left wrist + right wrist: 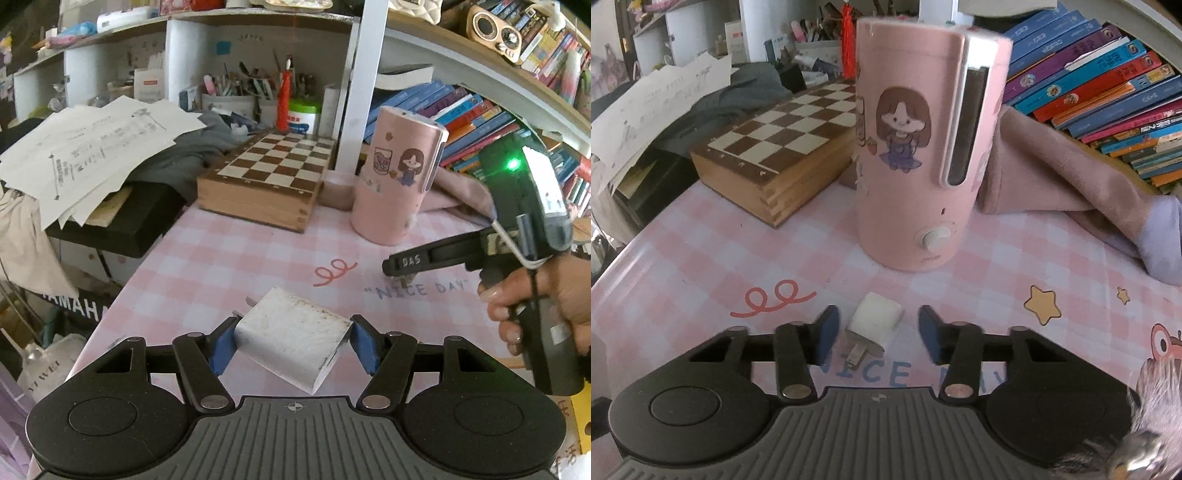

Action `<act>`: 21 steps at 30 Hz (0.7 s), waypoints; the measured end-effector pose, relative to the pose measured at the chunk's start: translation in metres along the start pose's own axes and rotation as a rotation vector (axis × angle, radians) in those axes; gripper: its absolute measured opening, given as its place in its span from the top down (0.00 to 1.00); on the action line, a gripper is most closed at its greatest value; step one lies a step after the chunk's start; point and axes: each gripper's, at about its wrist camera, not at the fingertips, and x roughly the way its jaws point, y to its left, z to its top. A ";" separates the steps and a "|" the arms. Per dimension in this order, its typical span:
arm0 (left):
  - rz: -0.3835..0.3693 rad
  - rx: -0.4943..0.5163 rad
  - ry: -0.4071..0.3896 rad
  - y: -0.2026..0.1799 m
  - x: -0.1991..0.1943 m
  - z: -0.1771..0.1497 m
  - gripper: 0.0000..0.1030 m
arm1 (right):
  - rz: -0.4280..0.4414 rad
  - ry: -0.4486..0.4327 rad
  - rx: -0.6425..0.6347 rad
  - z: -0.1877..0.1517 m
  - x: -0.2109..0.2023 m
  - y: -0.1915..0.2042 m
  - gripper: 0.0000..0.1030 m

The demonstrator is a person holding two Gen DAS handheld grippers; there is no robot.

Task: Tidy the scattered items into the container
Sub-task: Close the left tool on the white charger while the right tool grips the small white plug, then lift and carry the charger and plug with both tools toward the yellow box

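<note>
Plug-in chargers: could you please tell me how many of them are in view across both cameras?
2. A large white charger is clamped in the left gripper. A small white charger lies on the checked table between the right gripper's jaws, untouched. Clutter may hide others.

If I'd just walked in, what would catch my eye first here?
Probably the tall pink appliance with a cartoon girl sticker, standing mid-table beside a wooden chessboard box. In front of it, the left gripper grips a big white charger, while a small white plug lies between the right gripper's open fingers.
</note>
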 end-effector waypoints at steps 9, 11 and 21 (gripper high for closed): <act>-0.051 0.045 -0.037 -0.015 -0.011 0.010 0.37 | 0.016 -0.037 0.023 -0.006 -0.026 0.000 0.75; -0.067 0.057 -0.046 -0.020 -0.017 0.011 0.37 | 0.014 -0.053 0.042 -0.008 -0.039 -0.002 0.75; -0.151 0.100 -0.123 -0.044 -0.059 0.010 0.37 | 0.013 -0.118 0.065 -0.035 -0.114 -0.005 0.75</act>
